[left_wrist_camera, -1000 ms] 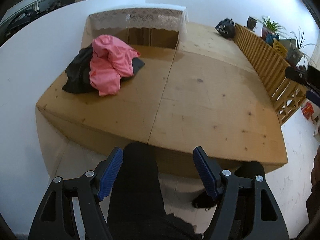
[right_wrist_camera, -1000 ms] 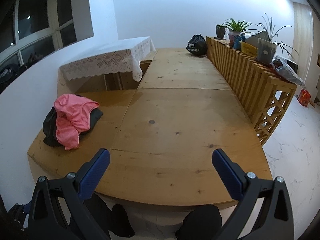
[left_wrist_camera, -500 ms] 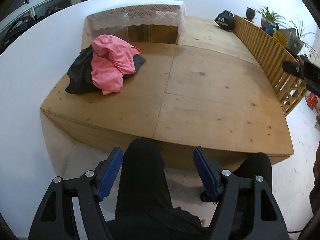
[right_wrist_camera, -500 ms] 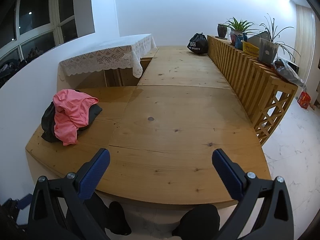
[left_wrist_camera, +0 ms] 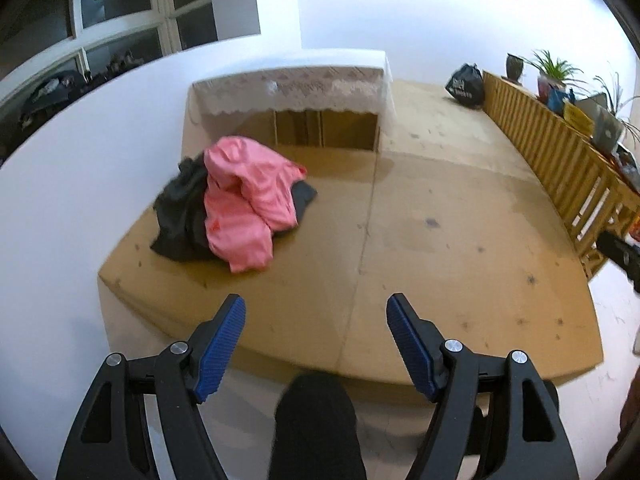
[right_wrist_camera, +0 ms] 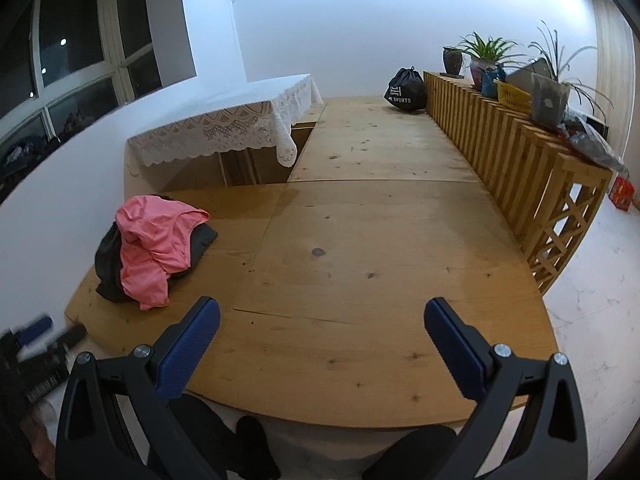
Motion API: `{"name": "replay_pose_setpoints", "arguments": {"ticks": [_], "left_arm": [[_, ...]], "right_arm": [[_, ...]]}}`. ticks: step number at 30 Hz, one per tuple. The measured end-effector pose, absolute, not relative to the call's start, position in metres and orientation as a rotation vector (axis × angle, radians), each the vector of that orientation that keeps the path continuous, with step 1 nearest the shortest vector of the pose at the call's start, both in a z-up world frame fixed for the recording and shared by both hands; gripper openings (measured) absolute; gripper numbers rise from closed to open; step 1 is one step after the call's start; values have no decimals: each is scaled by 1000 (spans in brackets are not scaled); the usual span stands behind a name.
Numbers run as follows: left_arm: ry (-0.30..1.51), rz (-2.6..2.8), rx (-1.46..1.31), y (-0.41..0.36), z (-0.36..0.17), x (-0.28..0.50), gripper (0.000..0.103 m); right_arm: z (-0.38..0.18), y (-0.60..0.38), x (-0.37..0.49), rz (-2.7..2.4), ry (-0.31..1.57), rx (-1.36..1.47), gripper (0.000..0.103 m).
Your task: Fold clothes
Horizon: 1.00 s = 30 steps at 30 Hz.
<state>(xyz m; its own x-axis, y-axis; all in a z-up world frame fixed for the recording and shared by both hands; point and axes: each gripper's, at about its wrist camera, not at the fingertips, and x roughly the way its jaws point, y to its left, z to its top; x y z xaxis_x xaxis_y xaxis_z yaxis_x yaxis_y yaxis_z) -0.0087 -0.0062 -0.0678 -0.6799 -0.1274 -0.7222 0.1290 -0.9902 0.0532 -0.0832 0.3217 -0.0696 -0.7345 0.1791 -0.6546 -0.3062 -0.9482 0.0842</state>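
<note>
While both pairs of tongs are hanging in the air at the near edge of the table, neither is gripping anything. The left tongs, black-framed with ribbed blue pads, are standing wide apart, their tips pointing over the near left part of the broad, pale wooden plank table. Below them, a person's leg in dark trousers is showing in front of the table's edge. The right tongs, of the same black and blue build, are also spreading wide over the table's near edge, empty.

Ahead and to the left of the left tongs, the crumpled pink garment is lying on top of a dark grey, bunched-up garment; together they are forming one heap near the table's left edge, well apart from both pairs of tongs. In the right wrist view the same pink garment is sitting to the left of the right tongs, with the dark one poking out beneath it.

Farther back, a white lace-edged cloth is draping over a raised part at the table's far left. A black drawstring sports bag is resting at the far end, beside a slatted wooden rack that is running along the right side and carrying potted green plants.
</note>
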Motion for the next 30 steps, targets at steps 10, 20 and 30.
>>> {"name": "replay_pose_setpoints", "arguments": {"ticks": [10,20,30], "left_arm": [[32,-2731,1110,-42,-58,-66,72],[95,-2671,1092,-93,-67,-111,73],[158,-2515,1069,-189,-95,-134,73]], "right_arm": [[-69,302,-132,2760,150,-998,103],[-86,251,-212,2865,43,-1053,103],[-119,177,-311,2996,-62,-1158,102]]}}
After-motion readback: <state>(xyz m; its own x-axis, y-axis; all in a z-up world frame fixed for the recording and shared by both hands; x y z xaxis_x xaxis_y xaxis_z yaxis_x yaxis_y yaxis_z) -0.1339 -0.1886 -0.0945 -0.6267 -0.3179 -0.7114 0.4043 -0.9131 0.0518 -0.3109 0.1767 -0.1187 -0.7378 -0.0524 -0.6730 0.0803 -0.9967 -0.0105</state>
